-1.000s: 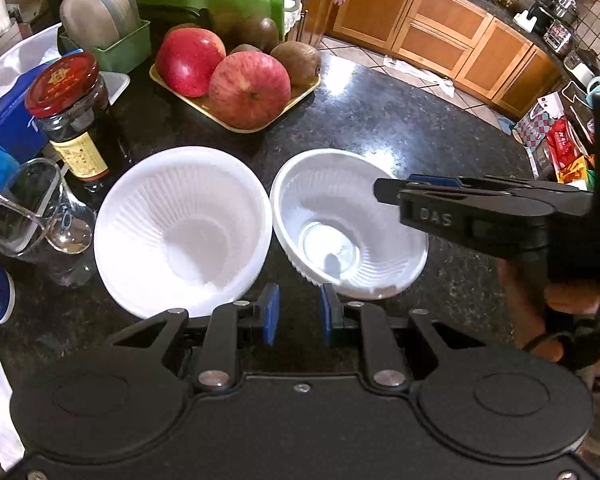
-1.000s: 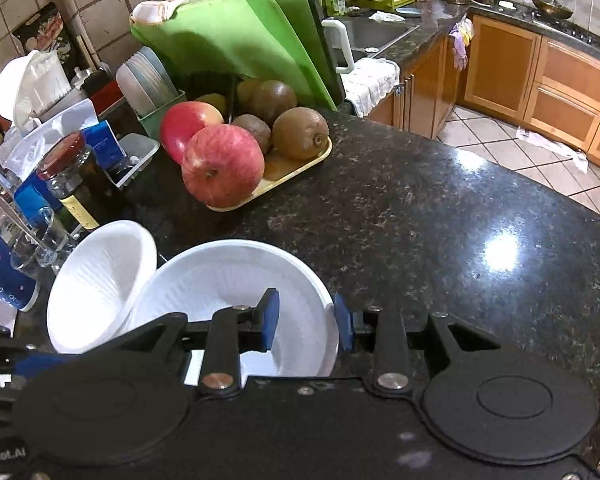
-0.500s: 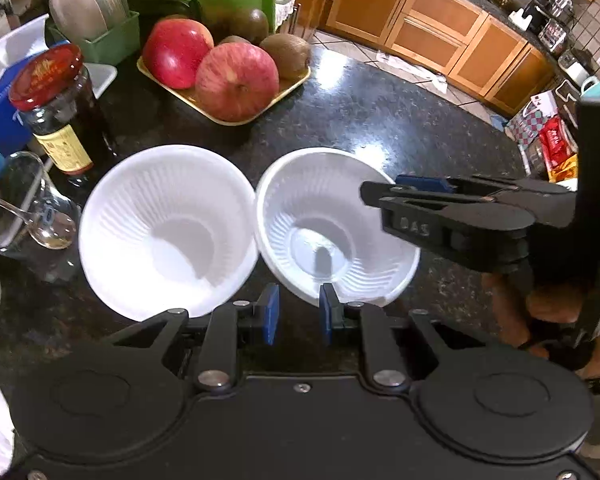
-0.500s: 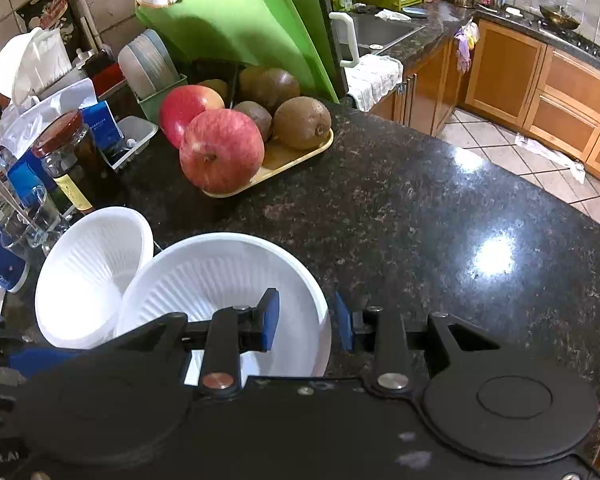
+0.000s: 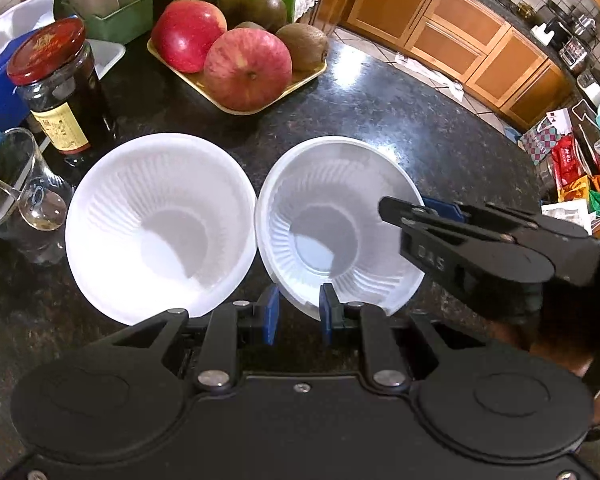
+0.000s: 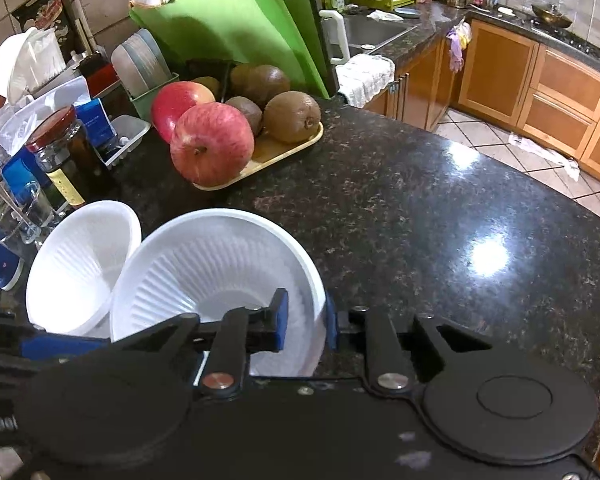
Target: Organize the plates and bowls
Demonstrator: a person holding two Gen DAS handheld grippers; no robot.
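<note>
My right gripper (image 6: 303, 322) pinches the near wall of the right bowl (image 6: 220, 268), one blue pad inside the rim and one outside, and the bowl sits tilted. My left gripper (image 5: 296, 314) hovers with its jaws narrowly parted and nothing between them, just above the near rims where the two bowls meet. The left bowl (image 5: 160, 224) rests on the dark counter (image 6: 420, 208), its rim touching the right one's. Beyond them stand a glass (image 5: 16, 196), a jar (image 5: 60, 88) and a tray (image 5: 236, 108) of apples and kiwis.
</note>
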